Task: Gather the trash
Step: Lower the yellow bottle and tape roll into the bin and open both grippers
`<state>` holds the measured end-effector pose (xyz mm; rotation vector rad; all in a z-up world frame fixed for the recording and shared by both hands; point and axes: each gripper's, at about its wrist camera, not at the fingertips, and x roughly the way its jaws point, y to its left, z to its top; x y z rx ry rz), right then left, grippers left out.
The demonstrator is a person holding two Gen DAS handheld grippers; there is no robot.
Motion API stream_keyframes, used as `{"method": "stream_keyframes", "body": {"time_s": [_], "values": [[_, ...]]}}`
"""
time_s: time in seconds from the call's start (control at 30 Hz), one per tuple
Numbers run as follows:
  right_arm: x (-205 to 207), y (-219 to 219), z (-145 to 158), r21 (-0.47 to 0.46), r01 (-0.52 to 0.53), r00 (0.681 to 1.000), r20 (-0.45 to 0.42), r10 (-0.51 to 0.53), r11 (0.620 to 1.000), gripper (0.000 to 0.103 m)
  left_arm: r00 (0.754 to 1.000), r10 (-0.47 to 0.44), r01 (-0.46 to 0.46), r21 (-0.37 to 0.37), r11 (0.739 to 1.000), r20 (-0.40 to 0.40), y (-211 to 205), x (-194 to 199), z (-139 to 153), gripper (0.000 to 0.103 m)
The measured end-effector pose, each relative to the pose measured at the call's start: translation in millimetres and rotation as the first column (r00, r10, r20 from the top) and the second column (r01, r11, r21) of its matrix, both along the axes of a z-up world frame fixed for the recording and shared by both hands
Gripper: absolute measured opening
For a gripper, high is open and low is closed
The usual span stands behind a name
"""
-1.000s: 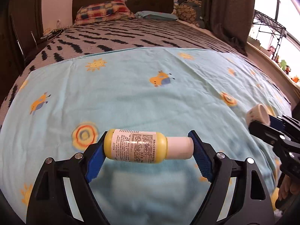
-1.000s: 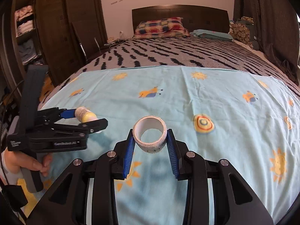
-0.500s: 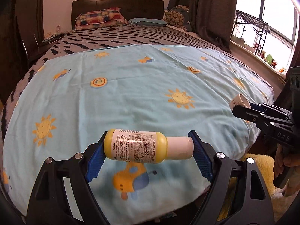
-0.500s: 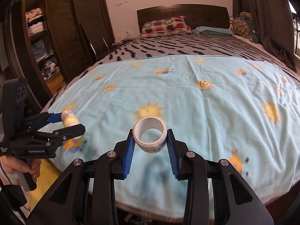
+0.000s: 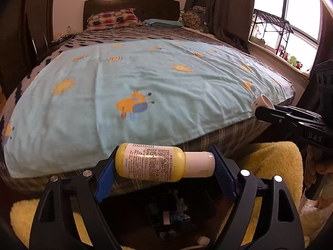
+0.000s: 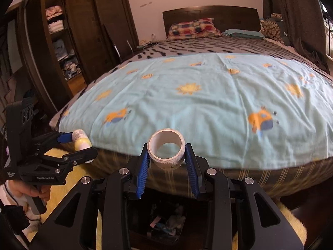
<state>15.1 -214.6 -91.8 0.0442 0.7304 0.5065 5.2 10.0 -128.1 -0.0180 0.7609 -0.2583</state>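
Above what looks like a dark bin (image 5: 172, 214), the left gripper (image 5: 164, 164) is clamping a yellow bottle (image 5: 149, 163) and the right gripper (image 6: 166, 156) is pinching a tape roll (image 6: 166, 152).

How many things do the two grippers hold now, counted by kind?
Yellow bottle, clamped end to end in the left gripper: 1
White tape roll, clamped in the right gripper: 1
Total: 2

A bed (image 5: 229, 137) carries a light blue sheet (image 5: 166, 87) with suns, a checked pillow (image 5: 112, 18) at the dark headboard (image 5: 131, 1). A yellow rug (image 5: 276, 162) lies below; dark curtains (image 5: 224, 10) hang beside the window.
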Motion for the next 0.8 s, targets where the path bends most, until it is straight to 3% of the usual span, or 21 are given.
{"method": "stream_keyframes", "body": {"time_s": [0.23,0.4,0.57,0.8], "values": [[-14.3,10.1,-46.2,0.006,-0.002,0.994,-0.108,0.003,1.000,0.035,0.995,0.019,-0.021,-0.014,1.000,-0.100,2.9,-18.5,-50.8,0.079],[-14.4,18.4,-84.0,0.023,0.007,0.981,-0.196,-0.002,1.000,0.035,0.992,0.028,-0.024,0.031,0.999,-0.126,-1.8,-21.8,-83.9,0.079],[-8.5,27.8,-116.6,0.032,0.009,0.963,-0.271,0.000,0.999,0.035,0.974,0.029,-0.030,0.001,1.000,-0.225,-1.7,-13.3,-120.6,0.079],[-2.2,33.9,-152.7,0.031,0.009,0.929,-0.369,0.003,0.999,0.035,0.953,0.028,-0.036,-0.021,0.999,-0.301,0.9,-2.4,-144.2,0.079]]}}
